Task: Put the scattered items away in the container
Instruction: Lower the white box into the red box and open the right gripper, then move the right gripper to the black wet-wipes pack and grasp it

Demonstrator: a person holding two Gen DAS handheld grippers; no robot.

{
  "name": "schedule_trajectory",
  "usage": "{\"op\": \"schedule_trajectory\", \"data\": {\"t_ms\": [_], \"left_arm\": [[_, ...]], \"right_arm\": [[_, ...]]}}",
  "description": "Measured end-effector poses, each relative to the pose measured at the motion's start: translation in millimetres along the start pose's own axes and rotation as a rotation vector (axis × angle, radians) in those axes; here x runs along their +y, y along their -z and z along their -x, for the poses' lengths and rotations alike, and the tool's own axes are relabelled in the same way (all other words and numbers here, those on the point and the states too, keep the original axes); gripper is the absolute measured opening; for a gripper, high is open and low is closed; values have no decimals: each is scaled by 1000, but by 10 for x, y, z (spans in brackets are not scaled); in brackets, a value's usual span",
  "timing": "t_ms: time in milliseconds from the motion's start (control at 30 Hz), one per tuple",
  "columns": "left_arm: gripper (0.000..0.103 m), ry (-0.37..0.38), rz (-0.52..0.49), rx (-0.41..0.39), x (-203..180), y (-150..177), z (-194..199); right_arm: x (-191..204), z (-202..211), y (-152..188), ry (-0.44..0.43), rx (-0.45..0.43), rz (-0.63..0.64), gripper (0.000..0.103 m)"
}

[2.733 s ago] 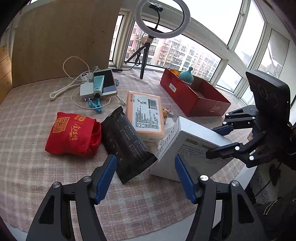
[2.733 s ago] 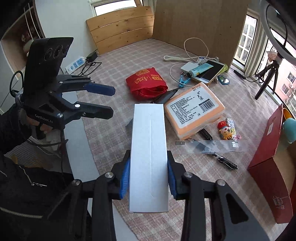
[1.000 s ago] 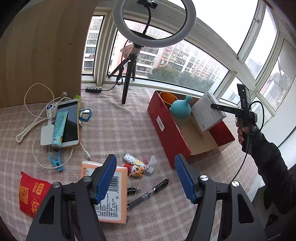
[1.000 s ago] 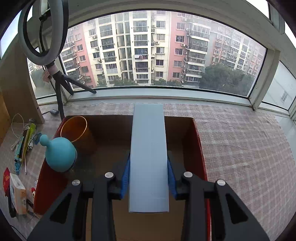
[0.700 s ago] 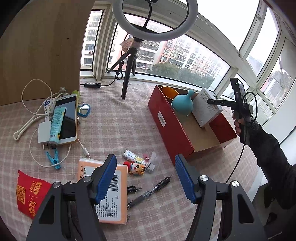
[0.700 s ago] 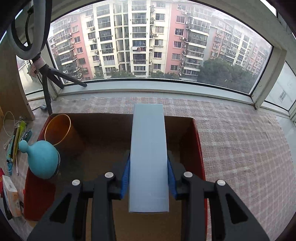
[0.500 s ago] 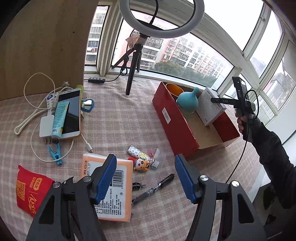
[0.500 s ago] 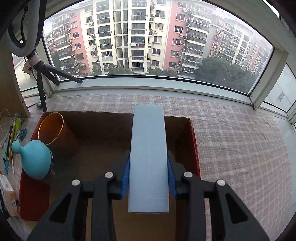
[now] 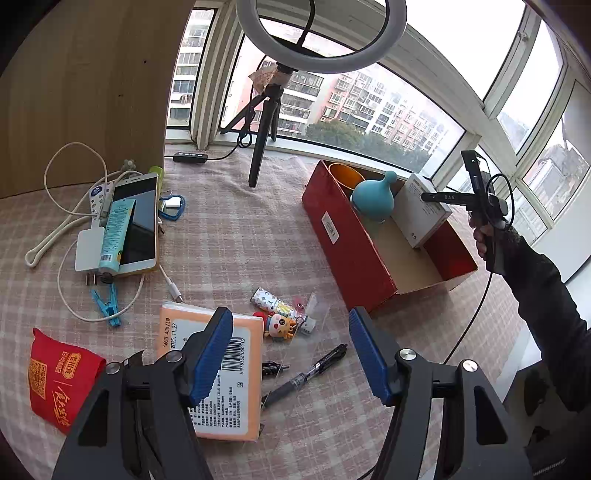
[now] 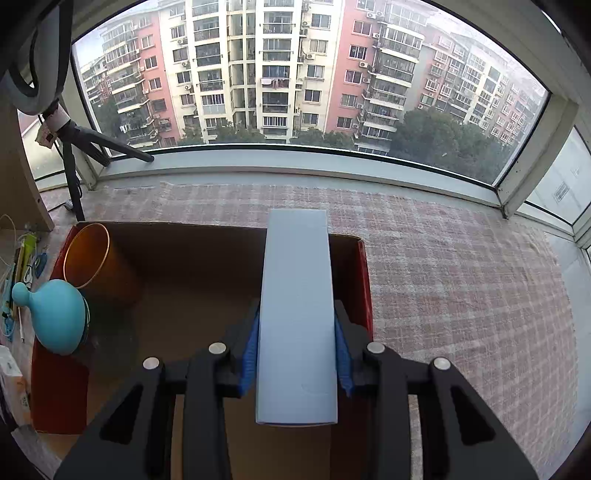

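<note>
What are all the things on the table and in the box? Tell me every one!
Box: one, red, right side of table.
Cup: one, orange, in box corner.
Vase: one, teal, in box beside cup.
White carton: one, held over box.
Tissue pack: one, orange, near front.
Pouch: one, red, front left.
Pen: one, black, beside tissue pack.
Toy keychain: one, colourful, table middle.
Phone: one, left back.
Ring light: one, white, by window.
Left gripper: open.
Right gripper: shut on white carton.
</note>
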State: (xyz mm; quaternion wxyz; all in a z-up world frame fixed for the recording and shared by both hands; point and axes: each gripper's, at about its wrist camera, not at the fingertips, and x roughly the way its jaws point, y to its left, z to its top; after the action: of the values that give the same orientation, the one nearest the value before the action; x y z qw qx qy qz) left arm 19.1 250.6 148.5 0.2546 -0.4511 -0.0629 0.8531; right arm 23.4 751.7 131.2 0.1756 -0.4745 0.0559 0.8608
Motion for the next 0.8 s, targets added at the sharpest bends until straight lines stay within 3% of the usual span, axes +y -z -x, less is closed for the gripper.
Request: {"op": "schedule_trajectory", "data": {"t_ms": [367, 467, 633, 733, 800], "left_arm": [[62, 7, -9, -4, -18, 8, 21], [62, 6, -10, -8, -12, 18, 47], [62, -8, -8, -14, 80, 65, 133], [62, -55, 4, -20, 252, 140, 243], [62, -90, 30, -17, 429, 233, 332]], "right_arm": [[55, -27, -17, 28, 4, 19, 44], [21, 239, 46, -3, -60, -20, 49], [-34, 684, 152, -55, -166, -87, 50], [-55, 964, 229, -91, -233, -125, 50], [73, 1245, 417, -165, -297, -124, 51]]}}
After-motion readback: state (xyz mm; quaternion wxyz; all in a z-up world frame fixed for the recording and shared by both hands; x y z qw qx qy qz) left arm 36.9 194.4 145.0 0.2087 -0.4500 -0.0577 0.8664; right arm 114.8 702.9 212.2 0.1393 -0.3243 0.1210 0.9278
